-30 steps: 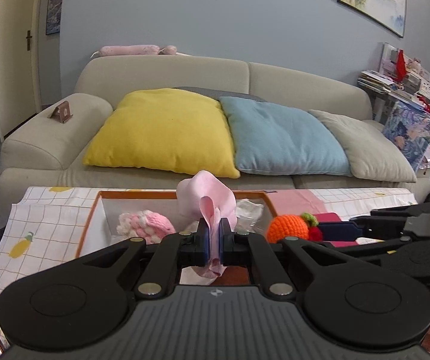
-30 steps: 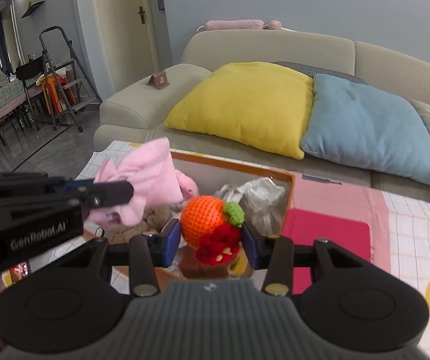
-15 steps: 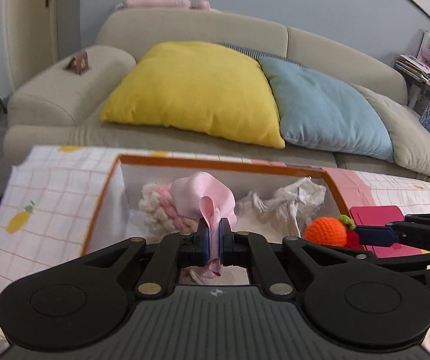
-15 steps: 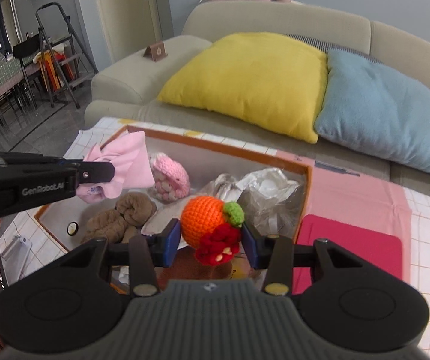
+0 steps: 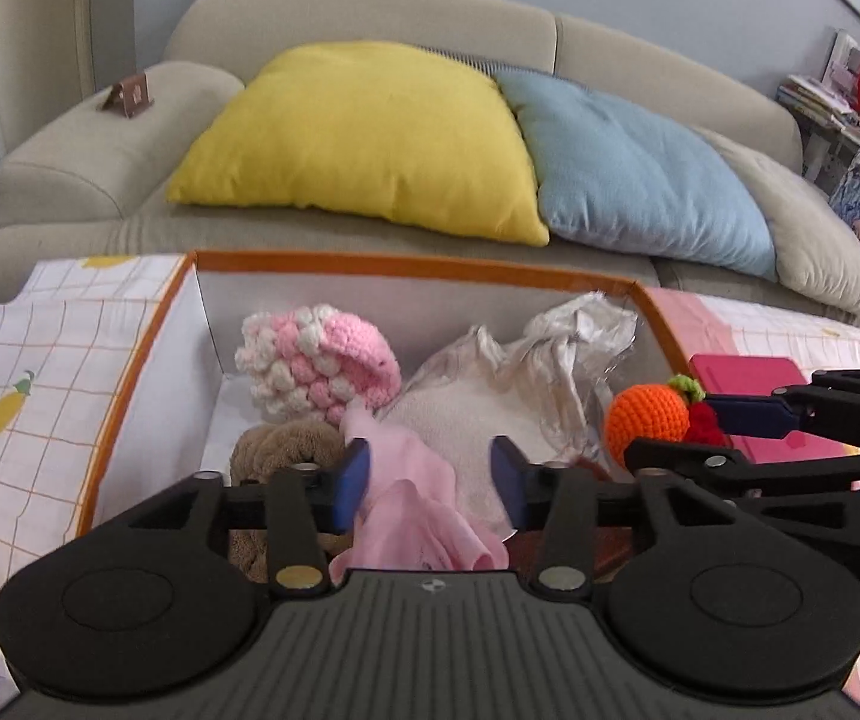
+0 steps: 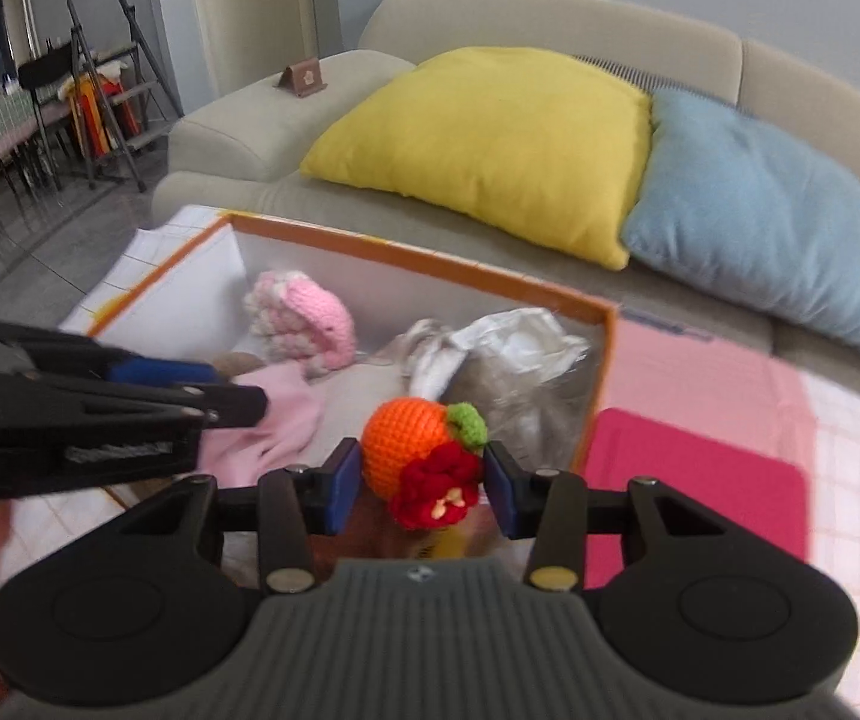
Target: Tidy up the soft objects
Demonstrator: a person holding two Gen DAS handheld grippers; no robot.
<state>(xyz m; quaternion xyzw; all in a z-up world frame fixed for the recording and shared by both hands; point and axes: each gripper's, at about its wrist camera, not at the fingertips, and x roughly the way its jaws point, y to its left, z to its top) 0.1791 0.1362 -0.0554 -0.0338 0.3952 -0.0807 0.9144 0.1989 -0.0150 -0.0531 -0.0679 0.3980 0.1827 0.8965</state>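
Over the orange-rimmed box [image 5: 130,372], the left gripper [image 5: 430,480] has its jaws spread wide, the pink cloth [image 5: 424,510] lying loose between them inside the box. Toward the box's right wall, the right gripper [image 6: 424,489] has its jaws closed on the crocheted orange toy [image 6: 409,444]. At the box's far left corner sits a pink-and-white crocheted piece [image 5: 316,366], with a brown plush item [image 5: 286,444] just in front of it and crumpled white plastic [image 5: 574,348] at the far right.

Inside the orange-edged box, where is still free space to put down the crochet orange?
Bare white floor shows along the box's left wall, beside the pink-and-white crochet hat and brown plush. The cream fabric in the middle is also uncovered. The right end is crowded by crumpled plastic, the near middle by the pink cloth.
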